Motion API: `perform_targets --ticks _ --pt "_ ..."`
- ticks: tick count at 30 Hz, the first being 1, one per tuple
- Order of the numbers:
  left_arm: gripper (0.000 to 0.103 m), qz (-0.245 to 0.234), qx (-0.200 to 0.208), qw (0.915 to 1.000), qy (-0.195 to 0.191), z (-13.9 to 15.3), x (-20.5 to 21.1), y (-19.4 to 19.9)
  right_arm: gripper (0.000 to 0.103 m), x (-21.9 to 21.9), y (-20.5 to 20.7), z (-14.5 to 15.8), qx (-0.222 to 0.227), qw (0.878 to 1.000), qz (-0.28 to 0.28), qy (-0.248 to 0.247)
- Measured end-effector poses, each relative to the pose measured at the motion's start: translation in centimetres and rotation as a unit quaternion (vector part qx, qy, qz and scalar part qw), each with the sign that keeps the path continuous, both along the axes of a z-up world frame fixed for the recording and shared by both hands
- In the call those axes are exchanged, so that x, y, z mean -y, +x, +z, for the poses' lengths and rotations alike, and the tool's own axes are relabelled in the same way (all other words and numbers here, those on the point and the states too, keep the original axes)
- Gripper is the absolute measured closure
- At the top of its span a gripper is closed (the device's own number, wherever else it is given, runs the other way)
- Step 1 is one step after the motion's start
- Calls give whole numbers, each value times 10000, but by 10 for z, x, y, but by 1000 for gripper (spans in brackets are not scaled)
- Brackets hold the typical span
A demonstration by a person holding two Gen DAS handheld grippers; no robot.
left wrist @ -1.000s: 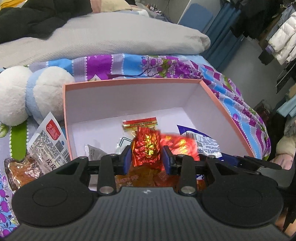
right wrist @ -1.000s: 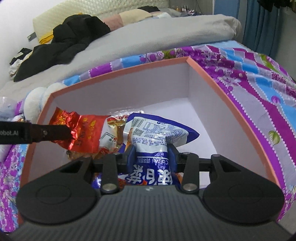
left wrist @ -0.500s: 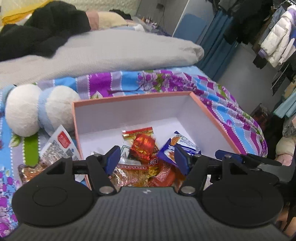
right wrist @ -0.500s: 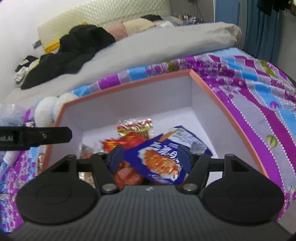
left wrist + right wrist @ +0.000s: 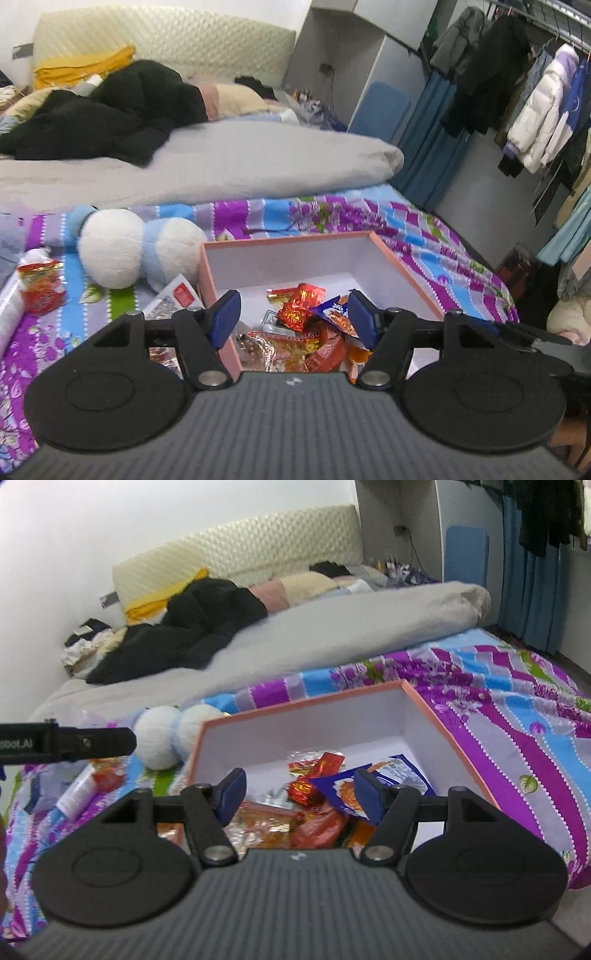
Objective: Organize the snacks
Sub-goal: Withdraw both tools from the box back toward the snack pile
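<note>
Your left claw and right claw both gape above the pink box on the bed, nothing between their pads. The snacks lie heaped inside the box; one red packet sits out on the bedspread.

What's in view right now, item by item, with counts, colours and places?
box: one, pink outside, white inside, open on the bedspread.
snack packets in the box: a loose pile, count unclear, mostly red and orange, along its near side.
blue packet: one, lying on the pile.
red packet: one, on the bedspread left of the box.
white packet: one, with a red label, against the box's left wall.
plush toy: one, white and pale blue, left of the box.
bedspread: purple and blue floral.
duvet: grey, behind.
left gripper: open, empty, above the box.
right gripper: open, empty, above the box.
</note>
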State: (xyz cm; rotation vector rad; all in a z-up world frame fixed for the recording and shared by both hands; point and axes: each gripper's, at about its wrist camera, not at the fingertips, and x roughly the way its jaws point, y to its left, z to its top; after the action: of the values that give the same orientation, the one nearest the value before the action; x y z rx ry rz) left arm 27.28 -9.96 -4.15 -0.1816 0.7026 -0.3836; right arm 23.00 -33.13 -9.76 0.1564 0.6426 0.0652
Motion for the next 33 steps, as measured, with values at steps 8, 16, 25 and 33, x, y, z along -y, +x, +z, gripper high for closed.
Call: perform_targets --ticks 8,16,25,33 --pt "34 103 247 9996 -135 19 -29 -61 37 -23 -43 20 289 9995 107 38" --pt "34 476 294 9982 -222 17 -64 -114 37 -53 -80 19 333 9987 376 76" --pt "34 928 256 9951 -218 -5 -105 -164 37 -90 -109 5 276 9964 803 88" --pt "34 1208 119 9924 -211 -32 -129 -200 37 -116 -135 -10 231 9934 1117 87"
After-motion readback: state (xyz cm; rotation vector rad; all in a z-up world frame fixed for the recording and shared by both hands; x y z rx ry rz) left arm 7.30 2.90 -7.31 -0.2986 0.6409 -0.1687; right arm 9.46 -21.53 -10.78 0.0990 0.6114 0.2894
